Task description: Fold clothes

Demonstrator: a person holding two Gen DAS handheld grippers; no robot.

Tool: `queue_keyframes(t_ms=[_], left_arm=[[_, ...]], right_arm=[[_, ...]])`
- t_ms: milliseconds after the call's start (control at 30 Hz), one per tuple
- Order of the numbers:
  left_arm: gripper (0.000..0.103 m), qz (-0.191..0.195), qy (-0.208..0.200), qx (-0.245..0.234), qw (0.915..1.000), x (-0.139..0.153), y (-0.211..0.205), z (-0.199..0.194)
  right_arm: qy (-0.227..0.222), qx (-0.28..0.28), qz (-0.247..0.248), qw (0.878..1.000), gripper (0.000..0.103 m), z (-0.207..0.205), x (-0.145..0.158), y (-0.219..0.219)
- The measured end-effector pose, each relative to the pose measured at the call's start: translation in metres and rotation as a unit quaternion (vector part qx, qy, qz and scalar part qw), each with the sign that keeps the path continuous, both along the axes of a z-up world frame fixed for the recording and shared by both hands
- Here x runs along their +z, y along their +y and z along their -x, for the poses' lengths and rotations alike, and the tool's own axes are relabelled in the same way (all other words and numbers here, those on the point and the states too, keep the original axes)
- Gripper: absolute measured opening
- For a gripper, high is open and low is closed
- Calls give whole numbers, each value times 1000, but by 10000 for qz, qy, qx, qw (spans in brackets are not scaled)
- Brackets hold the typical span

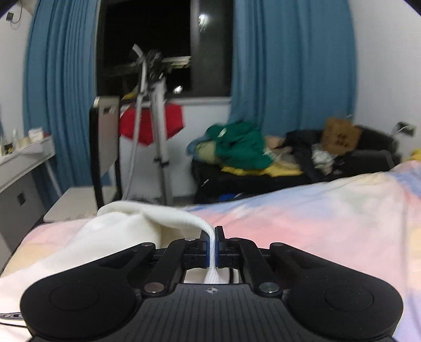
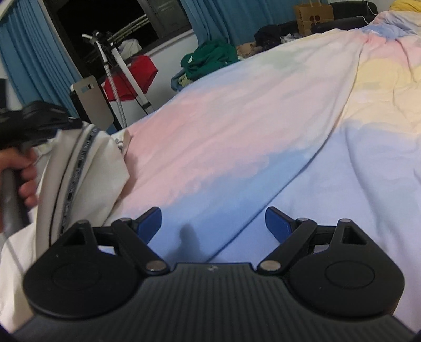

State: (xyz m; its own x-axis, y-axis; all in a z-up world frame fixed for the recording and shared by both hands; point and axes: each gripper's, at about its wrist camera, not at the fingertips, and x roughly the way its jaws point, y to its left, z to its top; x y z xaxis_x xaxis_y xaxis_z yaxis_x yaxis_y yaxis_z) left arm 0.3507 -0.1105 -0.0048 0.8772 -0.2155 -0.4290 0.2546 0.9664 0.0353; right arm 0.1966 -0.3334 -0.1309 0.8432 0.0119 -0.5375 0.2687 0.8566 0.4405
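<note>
A white garment (image 1: 113, 236) lies on the pastel bedspread (image 1: 315, 223). My left gripper (image 1: 213, 236) is shut on a bunched edge of it, and the cloth runs up and left from the jaws. In the right wrist view the same white garment (image 2: 86, 168), with a dark printed stripe, hangs at the left under the left gripper (image 2: 63, 125), which a hand holds. My right gripper (image 2: 213, 223) is open and empty, low over the blue part of the bedspread (image 2: 236, 131), to the right of the garment.
A pile of green, yellow and dark clothes (image 1: 242, 150) lies on a black sofa beyond the bed. A garment steamer stand (image 1: 158, 126) and a chair (image 1: 105, 147) stand by the window with blue curtains. A brown paper bag (image 2: 313, 15) is at the back.
</note>
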Motion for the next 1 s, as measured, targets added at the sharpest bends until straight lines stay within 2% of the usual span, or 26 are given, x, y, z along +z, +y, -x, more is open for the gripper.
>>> queue_keyframes(t_ms=[167, 267, 367, 433, 533, 633, 700, 733, 833, 900, 1000], left_arm=[[2, 101, -423, -616, 9972, 22, 2, 100], [2, 599, -94, -869, 9944, 15, 9, 167], [2, 635, 84, -1181, 9909, -9, 8, 225], [2, 727, 321, -1241, 9891, -29, 15, 244], [2, 863, 809, -1169, 9861, -49, 21, 251], [2, 951, 826, -1039, 9866, -53, 26, 249], [2, 1208, 959, -1006, 9829, -55, 34, 247], [3, 1322, 1025, -1013, 9807, -58, 38, 247], [3, 1461, 1079, -1073, 9775, -66, 46, 247], [3, 1594, 1199, -1121, 9735, -72, 53, 241], [2, 1781, 1424, -1225, 9659, -76, 56, 224]], right_arm=[[-601, 167, -252, 9977, 87, 18, 13, 4], [-907, 335, -400, 9945, 87, 32, 25, 7], [-1155, 445, -555, 9908, 87, 46, 37, 7], [-1297, 520, -697, 9877, 85, 58, 45, 6], [-1340, 742, -1063, 9825, 79, 70, 52, 6], [-1130, 947, -1380, 9794, 70, 52, 62, 8], [-973, 1074, -1582, 9767, 69, 38, 68, 10], [-893, 1137, -1682, 9751, 63, 31, 72, 10], [-655, 1325, -1981, 9690, 59, 10, 82, 13], [-500, 1371, -2021, 9684, 59, -29, 87, 14], [-142, 1337, -1733, 9756, 59, -103, 92, 21]])
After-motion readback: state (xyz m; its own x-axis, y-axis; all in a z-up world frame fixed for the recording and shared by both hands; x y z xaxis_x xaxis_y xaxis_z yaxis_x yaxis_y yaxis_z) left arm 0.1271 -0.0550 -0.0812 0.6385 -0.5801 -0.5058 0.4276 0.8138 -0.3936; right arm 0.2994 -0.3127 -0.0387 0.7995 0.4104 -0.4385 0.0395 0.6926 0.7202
